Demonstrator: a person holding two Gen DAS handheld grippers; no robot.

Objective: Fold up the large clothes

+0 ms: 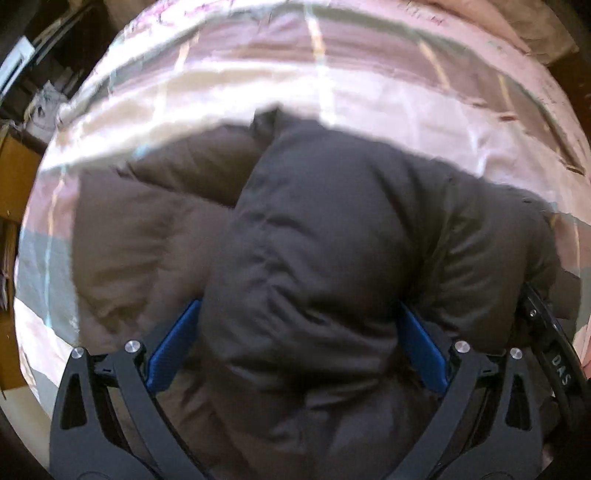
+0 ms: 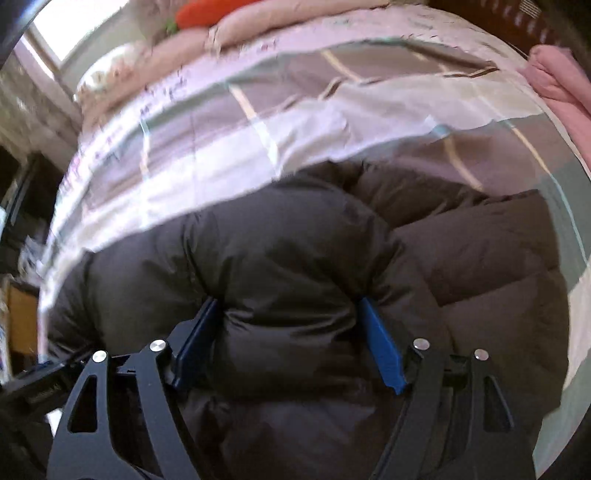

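Both tongs, left (image 1: 295, 343) and right (image 2: 291, 343), clamp jacket (image 1: 332, 229) bulk between pads; puffy, light, probably slick, so we grip deep.

A home bedroom: striped bedsheet (image 2: 303, 122), rolled pink quilt (image 2: 561, 81), window (image 2: 55, 40).

The puffy dark jacket (image 1: 332, 240) fills the gap between both grippers' fingers. Beyond it the striped bedspread (image 1: 332, 85) lies bare, with room to pass. A pink folded blanket (image 2: 561, 85) and pillows (image 2: 258, 33) block its far edge
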